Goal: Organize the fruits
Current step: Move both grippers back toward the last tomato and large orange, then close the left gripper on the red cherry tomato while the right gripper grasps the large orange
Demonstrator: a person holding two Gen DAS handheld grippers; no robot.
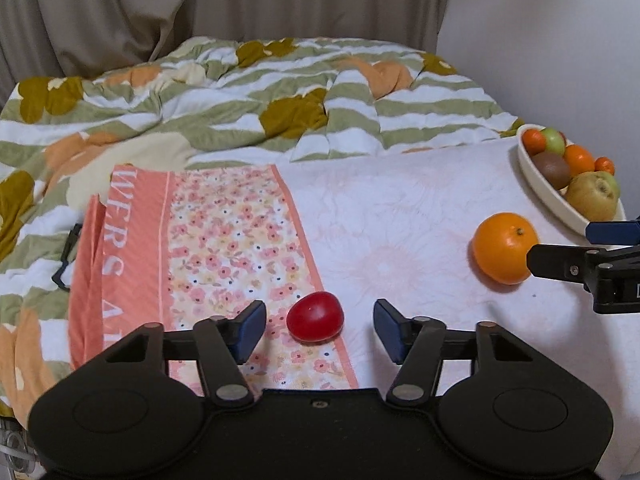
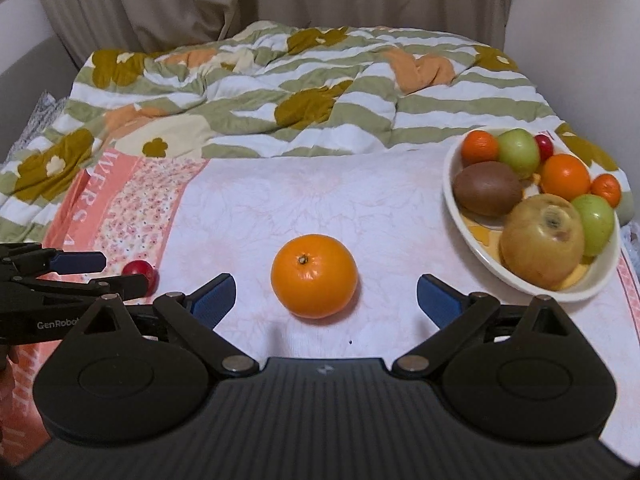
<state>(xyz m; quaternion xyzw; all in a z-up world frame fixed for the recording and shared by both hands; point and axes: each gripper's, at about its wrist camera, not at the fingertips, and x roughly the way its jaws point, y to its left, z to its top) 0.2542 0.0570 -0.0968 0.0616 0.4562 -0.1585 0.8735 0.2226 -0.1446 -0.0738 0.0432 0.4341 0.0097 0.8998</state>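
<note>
Here, two loose fruits are framed by wide-spread jaws.
The firm orange [image 2: 314,276] is best taken by the right hand-held gripper [image 2: 325,300] across its middle; the smooth red tomato [image 1: 315,317] demands gentle pressure from the left hand-held gripper [image 1: 319,326].

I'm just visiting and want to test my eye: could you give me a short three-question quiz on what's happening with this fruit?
1. True or false: the left gripper is shut on the small red fruit.
2. Which fruit lies in front of the right gripper? A) kiwi B) large orange C) green apple
3. Fill in: most of the fruit already sits in the white ____.

Key: 1. False; its jaws stand open, one on either side of the red fruit. 2. B. 3. bowl.
</note>
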